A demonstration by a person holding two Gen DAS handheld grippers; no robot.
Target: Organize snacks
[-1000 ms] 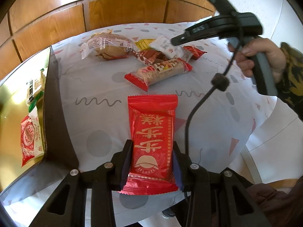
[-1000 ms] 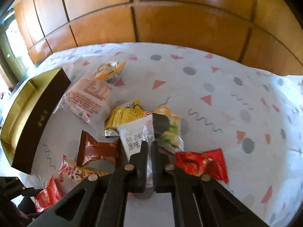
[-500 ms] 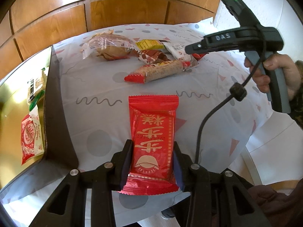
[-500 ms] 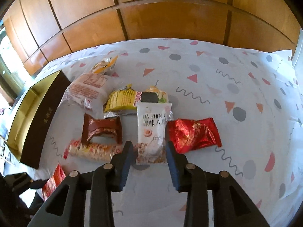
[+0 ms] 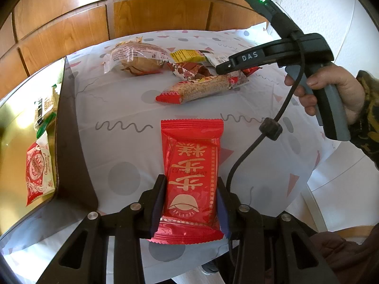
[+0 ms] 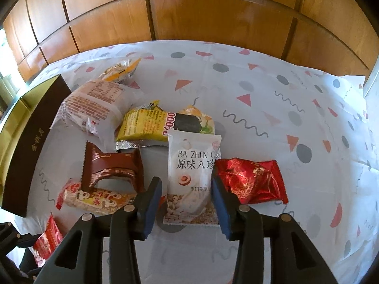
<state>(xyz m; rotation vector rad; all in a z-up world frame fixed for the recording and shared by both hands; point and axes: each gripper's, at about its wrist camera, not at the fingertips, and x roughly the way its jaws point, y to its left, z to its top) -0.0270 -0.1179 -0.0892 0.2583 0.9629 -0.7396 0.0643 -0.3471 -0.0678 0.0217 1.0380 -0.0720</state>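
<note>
My left gripper (image 5: 191,182) is shut on a long red snack packet (image 5: 191,156), held over the patterned tablecloth (image 5: 123,108) beside the box. In the right wrist view, my right gripper (image 6: 186,182) straddles the lower end of a white packet (image 6: 191,163) lying flat in the snack pile. Its jaws are opening, and a gap shows between the left pad and the packet. From the left wrist view the right gripper (image 5: 220,69) hangs over the pile, held by a hand (image 5: 341,92).
A dark box with a gold inside (image 5: 68,142) stands at the left and holds a red-and-white packet (image 5: 38,170). Around the white packet lie a crumpled red packet (image 6: 251,179), a brown one (image 6: 111,168), a yellow one (image 6: 144,125), a long bar (image 6: 94,198) and wrapped bread (image 6: 94,104).
My right gripper went from shut to open and sank toward the white packet, which now lies between its fingers. The left gripper and its red packet have not moved.
</note>
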